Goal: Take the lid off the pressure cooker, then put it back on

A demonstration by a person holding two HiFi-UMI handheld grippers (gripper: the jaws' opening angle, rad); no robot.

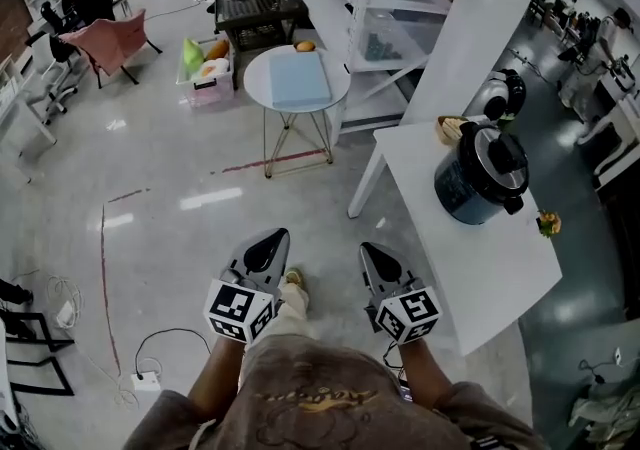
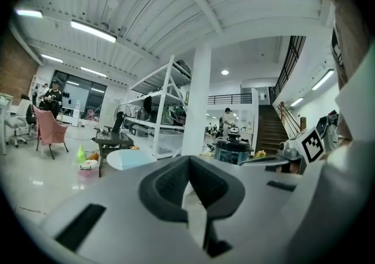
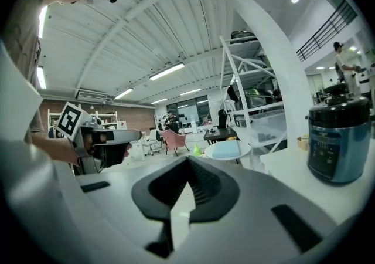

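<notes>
Both grippers were held out side by side above the floor in front of the person, the left gripper (image 1: 272,238) with its jaws pressed together on nothing and the right gripper (image 1: 372,252) likewise closed and empty. The pressure cooker (image 1: 478,183) stood ahead and to the right of the right gripper, well apart from it, on the white counter (image 1: 480,278), with its lid (image 1: 497,156) seated on top. A round table (image 1: 262,78) stood farther ahead of the left gripper.
</notes>
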